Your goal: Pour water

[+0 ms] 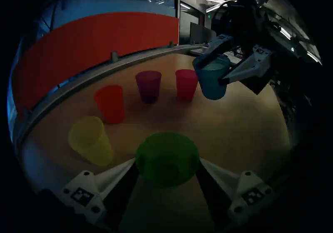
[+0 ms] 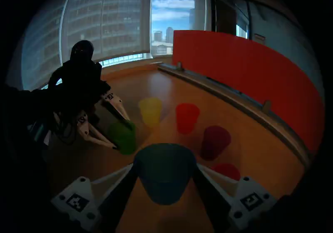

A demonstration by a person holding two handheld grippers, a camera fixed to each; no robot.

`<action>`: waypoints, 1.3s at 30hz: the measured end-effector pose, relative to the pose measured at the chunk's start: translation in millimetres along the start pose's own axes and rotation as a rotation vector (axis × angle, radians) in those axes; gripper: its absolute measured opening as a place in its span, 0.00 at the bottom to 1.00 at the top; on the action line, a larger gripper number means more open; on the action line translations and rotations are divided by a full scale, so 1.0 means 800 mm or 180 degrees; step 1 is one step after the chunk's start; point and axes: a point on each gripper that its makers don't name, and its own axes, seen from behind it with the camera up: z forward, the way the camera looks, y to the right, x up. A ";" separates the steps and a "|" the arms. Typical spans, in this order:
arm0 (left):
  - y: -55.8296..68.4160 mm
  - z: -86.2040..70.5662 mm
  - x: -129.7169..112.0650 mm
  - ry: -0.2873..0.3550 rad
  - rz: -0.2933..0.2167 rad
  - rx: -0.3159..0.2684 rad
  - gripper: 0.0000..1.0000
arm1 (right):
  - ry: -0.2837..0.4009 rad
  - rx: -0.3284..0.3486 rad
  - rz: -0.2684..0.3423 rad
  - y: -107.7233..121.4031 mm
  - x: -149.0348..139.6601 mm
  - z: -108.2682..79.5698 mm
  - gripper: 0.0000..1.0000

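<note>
In the left gripper view my left gripper (image 1: 167, 166) is shut on a green cup (image 1: 167, 158), held upright above the wooden table (image 1: 233, 129). Farther off, my right gripper (image 1: 214, 73) holds a blue cup (image 1: 211, 77) with liquid in it, just right of a red cup (image 1: 185, 83). In the right gripper view that blue cup (image 2: 165, 172) sits between my right gripper's (image 2: 165, 170) fingers, and the green cup (image 2: 123, 136) shows in the left gripper (image 2: 120, 135) at the left.
A yellow cup (image 1: 90, 140), an orange-red cup (image 1: 110, 103) and a purple cup (image 1: 148, 86) stand in an arc on the table. A red partition (image 1: 95, 45) with a grey rail runs along the far edge. Windows (image 2: 104, 21) lie beyond the table.
</note>
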 end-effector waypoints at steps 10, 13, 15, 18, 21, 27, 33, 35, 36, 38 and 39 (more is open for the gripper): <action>-0.003 -0.005 -0.006 -0.0021 -0.0005 -0.0011 0.89 | -0.0023 0.0021 0.0008 -0.005 -0.002 0.005 0.90; -0.003 -0.008 -0.009 -0.0036 -0.0052 -0.0023 0.90 | -0.0035 0.0044 0.0013 -0.009 -0.004 0.008 0.90; 0.000 -0.011 -0.011 -0.0058 -0.0103 -0.0061 0.90 | -0.0046 0.0061 0.0014 -0.012 -0.006 0.010 0.90; -0.001 -0.017 -0.015 -0.0066 -0.0173 -0.0069 0.91 | -0.0056 0.0078 0.0007 -0.015 -0.008 0.015 0.90; -0.003 -0.025 -0.018 -0.0065 -0.0206 -0.0048 0.91 | -0.0068 0.0098 0.0008 -0.019 -0.012 0.020 0.90; 0.001 -0.045 -0.025 -0.0063 -0.0233 -0.0011 0.93 | -0.0086 0.0144 0.0021 -0.028 -0.019 0.033 0.90; 0.011 -0.071 -0.023 0.0033 -0.0246 0.0053 0.94 | -0.0103 0.0209 0.0034 -0.037 -0.026 0.050 0.90; 0.013 -0.081 -0.022 0.0064 -0.0259 0.0087 0.94 | -0.0114 0.0217 0.0017 -0.039 -0.030 0.056 0.90; 0.014 -0.085 -0.022 0.0079 -0.0262 0.0102 0.94 | -0.0120 0.0221 0.0007 -0.039 -0.032 0.058 0.90; 0.017 -0.094 -0.020 0.0119 -0.0247 0.0128 0.95 | -0.0132 0.0225 -0.0023 -0.040 -0.037 0.064 0.90; 0.018 -0.098 -0.019 0.0137 -0.0242 0.0140 0.95 | -0.0138 0.0227 -0.0036 -0.041 -0.039 0.066 0.90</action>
